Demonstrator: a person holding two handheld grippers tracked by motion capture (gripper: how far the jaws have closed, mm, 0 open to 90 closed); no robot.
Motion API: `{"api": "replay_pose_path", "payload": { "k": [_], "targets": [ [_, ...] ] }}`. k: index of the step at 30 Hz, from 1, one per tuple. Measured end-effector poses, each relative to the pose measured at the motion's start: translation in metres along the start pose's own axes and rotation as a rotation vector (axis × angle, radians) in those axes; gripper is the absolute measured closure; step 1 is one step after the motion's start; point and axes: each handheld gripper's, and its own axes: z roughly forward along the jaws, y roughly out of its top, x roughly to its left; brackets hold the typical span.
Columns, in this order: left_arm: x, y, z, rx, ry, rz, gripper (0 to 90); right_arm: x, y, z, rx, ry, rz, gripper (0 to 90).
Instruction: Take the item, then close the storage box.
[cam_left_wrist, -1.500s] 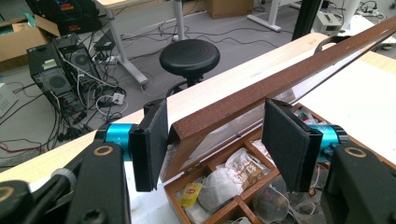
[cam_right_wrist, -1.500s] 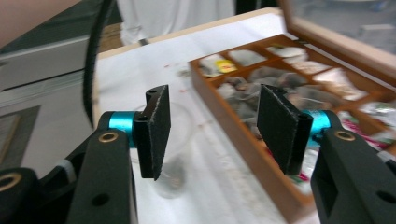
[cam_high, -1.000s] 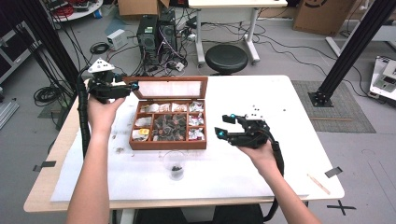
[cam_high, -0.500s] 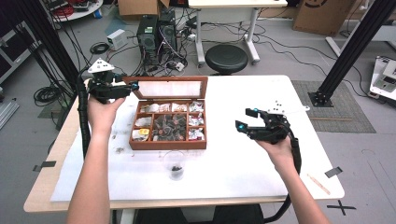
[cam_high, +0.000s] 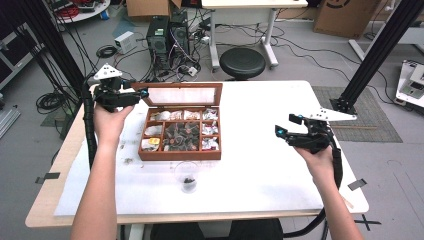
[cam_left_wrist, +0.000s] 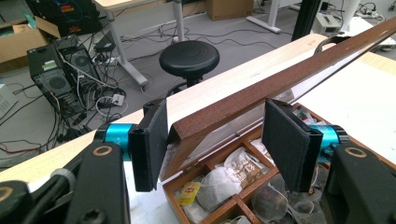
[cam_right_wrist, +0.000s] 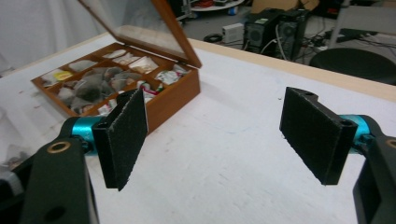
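A wooden tea box stands mid-table, its compartments full of tea bags. Its glass lid is raised and leans over the box. My left gripper is at the lid's back left corner and shut on it. In the left gripper view the lid's corner sits between the pads of the left gripper. My right gripper hovers over bare table to the right of the box. The right gripper has just been opening its jaws, and nothing is between them. The box lies ahead of it, to the left.
A small clear glass with something dark in it stands in front of the box. The white table ends close behind the lid. Beyond it are a black stool, computer towers and cables. A black frame post rises at the right.
My right gripper has moved right, away from the box, and its jaws have spread wider. The left gripper and the lid have stayed where they were.
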Motion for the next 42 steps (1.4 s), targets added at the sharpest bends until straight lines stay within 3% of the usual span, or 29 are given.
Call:
{"api": "replay_pose_path", "payload": {
  "k": [7, 14, 32, 42],
  "targets": [
    [-0.001, -0.001, -0.001, -0.003, -0.002, 0.002, 41.4, -0.012, -0.003, -0.013, 0.004, -0.057, 0.017, 23.6],
    [-0.001, -0.003, -0.001, -0.008, 0.0, 0.003, 41.4, -0.015, -0.003, -0.02, -0.002, -0.076, 0.016, 23.6],
    [-0.006, -0.007, -0.005, 0.001, 0.009, 0.019, 40.7, -0.014, 0.003, -0.022, -0.023, -0.079, 0.006, 23.6],
    [-0.014, -0.015, -0.011, 0.013, 0.023, -0.021, 37.0, -0.013, 0.005, -0.019, -0.027, -0.07, 0.009, 23.6]
  ]
}}
